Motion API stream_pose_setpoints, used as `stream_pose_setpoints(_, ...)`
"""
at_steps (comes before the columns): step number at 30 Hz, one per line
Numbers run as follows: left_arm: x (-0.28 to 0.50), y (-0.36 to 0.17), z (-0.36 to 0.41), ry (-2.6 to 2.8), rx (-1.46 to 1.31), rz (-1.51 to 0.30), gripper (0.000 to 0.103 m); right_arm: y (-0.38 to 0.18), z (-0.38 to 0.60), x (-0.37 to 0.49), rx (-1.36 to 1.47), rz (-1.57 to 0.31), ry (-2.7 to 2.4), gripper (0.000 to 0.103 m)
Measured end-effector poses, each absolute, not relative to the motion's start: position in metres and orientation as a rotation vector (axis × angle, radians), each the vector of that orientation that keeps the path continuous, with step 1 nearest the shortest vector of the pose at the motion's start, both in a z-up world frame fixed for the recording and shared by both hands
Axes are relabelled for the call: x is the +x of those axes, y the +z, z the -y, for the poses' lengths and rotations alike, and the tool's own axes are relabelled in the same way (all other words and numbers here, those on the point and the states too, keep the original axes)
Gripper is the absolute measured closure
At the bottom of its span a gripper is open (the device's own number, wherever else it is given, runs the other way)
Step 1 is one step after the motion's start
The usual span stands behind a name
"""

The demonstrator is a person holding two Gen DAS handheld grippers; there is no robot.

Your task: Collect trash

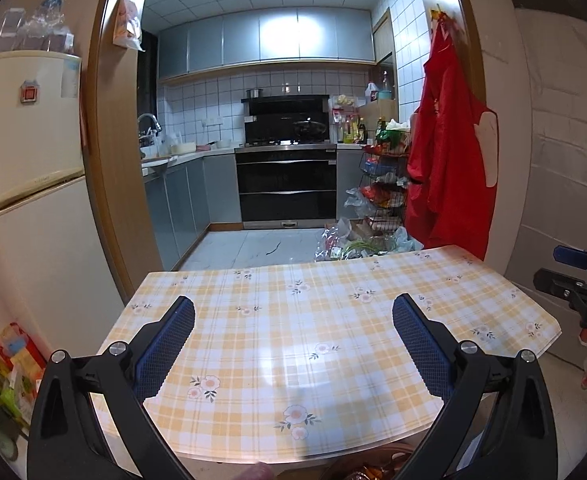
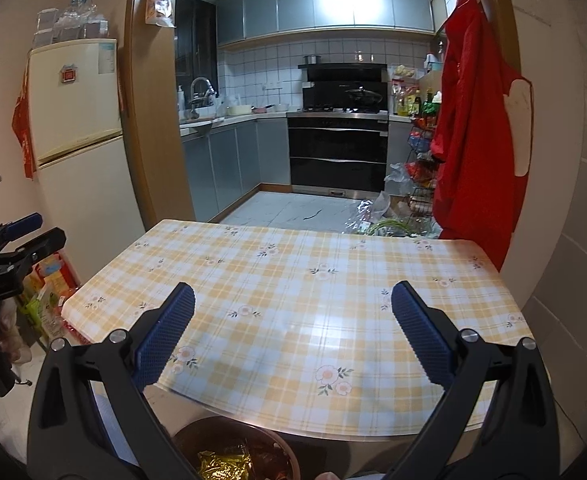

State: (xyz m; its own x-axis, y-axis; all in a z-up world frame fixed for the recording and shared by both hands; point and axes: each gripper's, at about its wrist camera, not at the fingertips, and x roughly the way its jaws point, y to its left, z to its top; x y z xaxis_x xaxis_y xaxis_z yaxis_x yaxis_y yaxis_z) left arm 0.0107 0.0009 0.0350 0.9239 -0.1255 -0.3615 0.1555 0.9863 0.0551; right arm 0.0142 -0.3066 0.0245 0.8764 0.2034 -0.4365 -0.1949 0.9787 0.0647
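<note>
We saw a table (image 1: 333, 320) w/ a yellow-and-white plaid cloth printed w/ small flowers, its top bare. Behind it a wood-framed doorway opened onto the kitchen: black stove (image 1: 287, 184) at the back wall, a dark pan (image 2: 363, 96) on the hob, grey cabinets (image 1: 265, 40) above. Sink faucet (image 1: 147, 120) stood at left. A cream fridge (image 1: 29, 152) was left of the doorway. A red apron (image 1: 449, 160) hung on the right door frame, wire rack (image 1: 385, 176) of groceries beside it, plastic bags (image 1: 357, 240) on the floor below.
</note>
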Motion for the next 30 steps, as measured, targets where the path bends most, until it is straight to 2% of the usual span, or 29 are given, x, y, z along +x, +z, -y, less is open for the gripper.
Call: stream_pose_setpoints(30, 0.0132, 0.0303, 0.0089, -0.137, 0.116, -0.390, 0.006, 0.0166, 0.3060, 0.0162, 0.016, -0.491, 0.176, 0.006)
